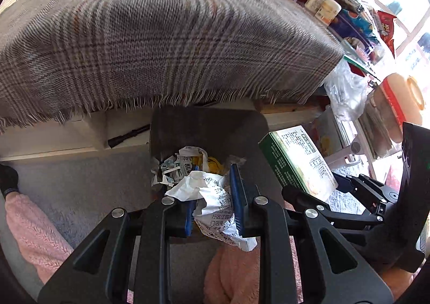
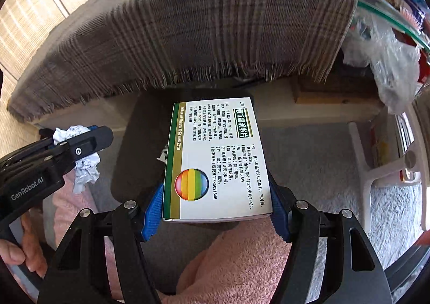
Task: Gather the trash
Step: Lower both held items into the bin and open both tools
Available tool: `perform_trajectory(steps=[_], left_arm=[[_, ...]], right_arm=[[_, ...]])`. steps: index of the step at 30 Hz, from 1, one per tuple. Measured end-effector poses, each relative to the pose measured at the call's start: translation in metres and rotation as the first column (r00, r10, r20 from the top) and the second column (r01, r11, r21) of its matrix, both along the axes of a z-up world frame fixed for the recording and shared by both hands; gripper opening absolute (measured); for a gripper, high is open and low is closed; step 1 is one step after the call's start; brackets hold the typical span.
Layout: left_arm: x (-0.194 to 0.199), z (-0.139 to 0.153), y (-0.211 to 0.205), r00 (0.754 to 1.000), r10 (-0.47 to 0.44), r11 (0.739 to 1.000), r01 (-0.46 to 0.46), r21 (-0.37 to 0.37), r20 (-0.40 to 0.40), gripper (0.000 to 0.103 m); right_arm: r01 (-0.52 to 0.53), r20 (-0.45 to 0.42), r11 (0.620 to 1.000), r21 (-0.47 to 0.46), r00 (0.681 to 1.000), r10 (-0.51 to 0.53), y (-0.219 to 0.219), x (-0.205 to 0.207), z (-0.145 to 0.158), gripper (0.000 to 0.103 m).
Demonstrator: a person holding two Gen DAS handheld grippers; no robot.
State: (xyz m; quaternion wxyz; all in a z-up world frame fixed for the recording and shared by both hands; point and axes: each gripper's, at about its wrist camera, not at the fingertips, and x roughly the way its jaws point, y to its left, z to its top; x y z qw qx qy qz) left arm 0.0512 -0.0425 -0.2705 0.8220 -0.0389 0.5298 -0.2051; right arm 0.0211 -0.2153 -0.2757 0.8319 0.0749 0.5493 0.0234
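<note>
Crumpled receipt paper (image 1: 215,204) is being pinched by the left gripper (image 1: 215,196), directly above the dark trash bin (image 1: 166,126); light, soft, compressible, so any bulge serves as a hold. Medicine box (image 2: 215,159) is being clamped across its long side edges by the right gripper (image 2: 217,212), over the bin too; light, stiff, probably crushable. Plaid fringed cloth (image 1: 161,35) is hanging behind the bin.

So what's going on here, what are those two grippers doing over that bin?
A person is collecting trash with a gripper in each hand. The left gripper is shut on a crumpled paper, held above the dark bin, which already has paper scraps in it. The right gripper is shut on a medicine box, also held over the bin. Neither piece has been dropped in yet.
</note>
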Motion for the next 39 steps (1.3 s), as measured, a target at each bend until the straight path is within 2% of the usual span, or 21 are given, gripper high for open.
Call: perform_trajectory(steps=[2,8,14,18,19,20,22,25,28,32,36,39], left_arm=[[0.006,-0.01,-0.001,1.0,-0.005,1.0,0.004,-0.016,-0.02,0.021],[0.025,-0.029,-0.006,0.999,-0.005,1.0,0.005,0.015,-0.047,0.021],[0.041,-0.04,-0.008,0.997,-0.003,0.999,0.006,0.032,-0.074,0.023],[0.047,-0.045,-0.007,0.996,0.012,0.999,-0.01,0.031,-0.084,0.034],[0.048,-0.046,-0.006,0.996,0.013,0.999,-0.01,0.032,-0.087,0.04],[0.048,-0.046,-0.005,0.996,0.014,0.999,-0.011,0.032,-0.086,0.043],[0.047,-0.044,-0.002,0.997,0.025,0.999,-0.022,0.037,-0.075,0.056],[0.046,-0.037,0.004,0.997,0.052,0.998,-0.049,0.04,-0.057,0.065],[0.04,-0.023,0.013,0.996,0.08,0.997,-0.079,0.021,-0.037,0.078],[0.025,0.006,0.022,0.995,0.096,0.995,-0.096,0.02,0.029,0.095],[0.002,0.043,0.026,0.99,0.082,0.995,-0.087,0.039,0.114,0.095],[-0.013,0.063,0.028,0.988,0.072,0.996,-0.078,0.04,0.139,0.095]], right_arm=[[0.0,-0.005,1.0,0.019,1.0,0.0,0.003,0.002,-0.007,0.067],[-0.026,-0.06,1.0,-0.014,0.998,0.025,0.011,0.017,-0.031,0.067],[-0.023,-0.081,1.0,-0.013,0.996,0.022,0.007,0.029,-0.041,0.067],[-0.042,-0.088,0.999,-0.004,0.995,0.042,0.009,0.032,-0.045,0.068],[-0.043,-0.085,0.999,-0.014,0.996,0.042,0.01,0.032,-0.046,0.069],[-0.045,-0.085,0.999,-0.022,0.995,0.043,0.01,0.032,-0.047,0.075],[-0.044,-0.084,0.998,-0.039,0.996,0.041,0.009,0.031,-0.048,0.083],[-0.042,-0.073,0.998,-0.055,0.997,0.038,0.009,0.028,-0.044,0.088],[-0.043,-0.063,0.997,-0.071,0.997,0.038,0.006,0.022,-0.037,0.098],[-0.017,-0.035,0.997,-0.076,0.999,0.014,-0.005,0.015,-0.018,0.1],[-0.008,0.02,0.999,-0.047,1.0,0.009,-0.01,0.009,0.013,0.1],[-0.028,0.085,0.998,-0.052,0.996,0.033,-0.007,0.001,0.04,0.1]])
